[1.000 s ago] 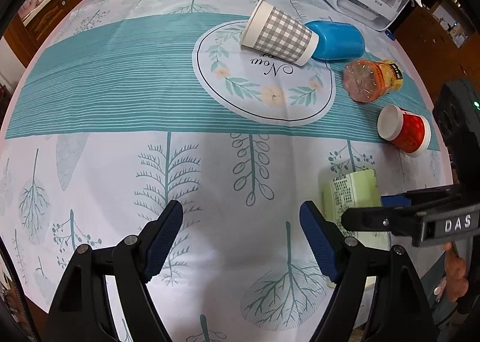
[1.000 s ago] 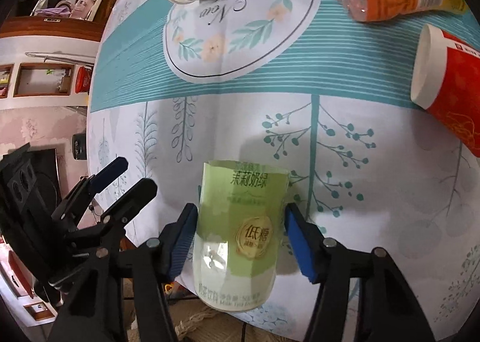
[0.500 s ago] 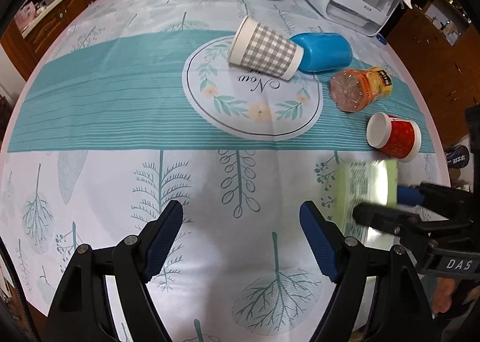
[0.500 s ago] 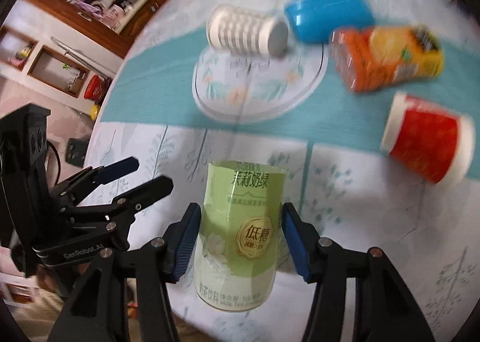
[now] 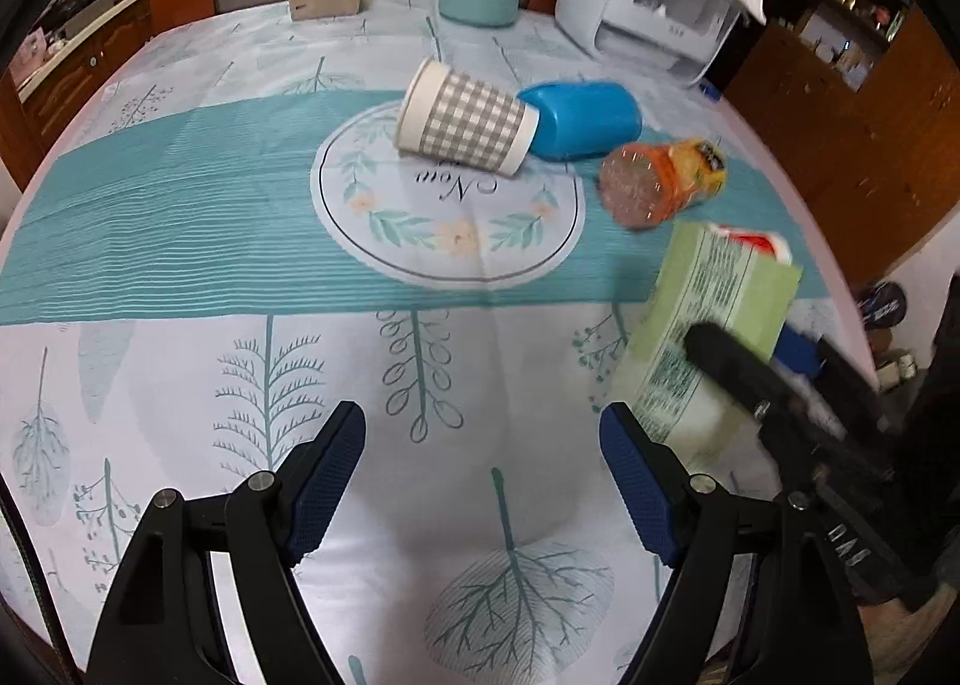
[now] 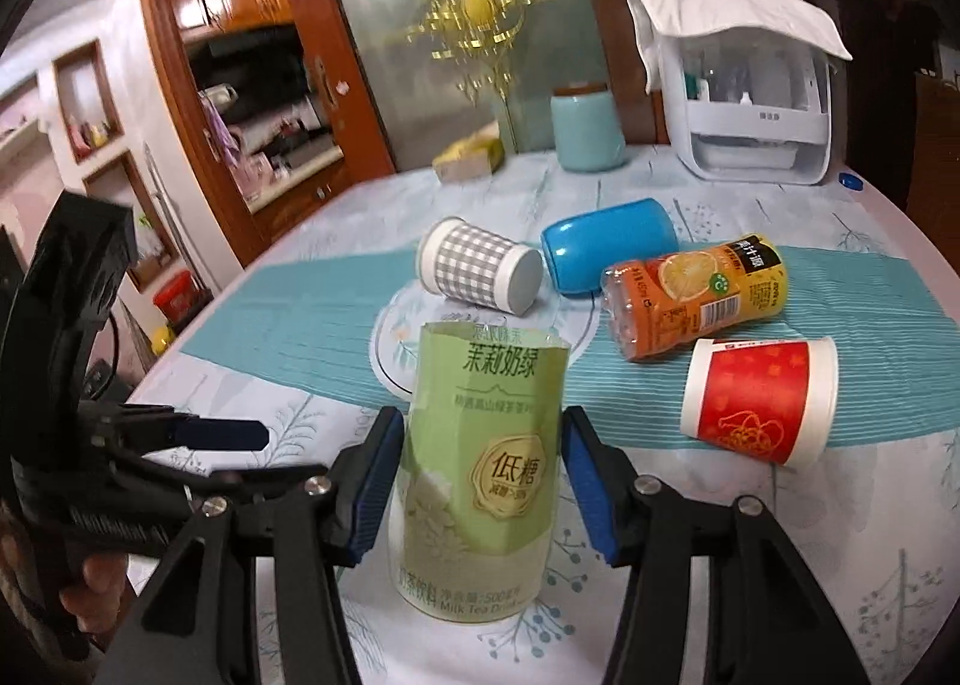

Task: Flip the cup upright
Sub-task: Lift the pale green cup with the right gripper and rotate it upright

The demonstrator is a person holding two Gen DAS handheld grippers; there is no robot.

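Note:
My right gripper [image 6: 477, 475] is shut on a green milk-tea cup [image 6: 480, 463], holding it upright and slightly tilted just above the tablecloth. The same cup [image 5: 714, 313] shows in the left wrist view, tilted, at the table's right front with the right gripper's fingers [image 5: 738, 367] around it. My left gripper [image 5: 480, 481] is open and empty above the front of the table. A grey checked cup [image 5: 465, 120], a blue cup [image 5: 579, 117] and a red cup [image 6: 759, 400] lie on their sides.
An orange juice bottle [image 6: 696, 295] lies on its side beside the red cup. At the back stand a teal canister [image 6: 585, 129], a white appliance [image 6: 756, 108] with a cloth over it, and a yellow box [image 6: 468, 156]. The round table's edge [image 5: 840, 277] runs close at right.
My right gripper has lifted the green cup off the table and swung it from lying toward upright. The left gripper has tilted its view up and stayed open.

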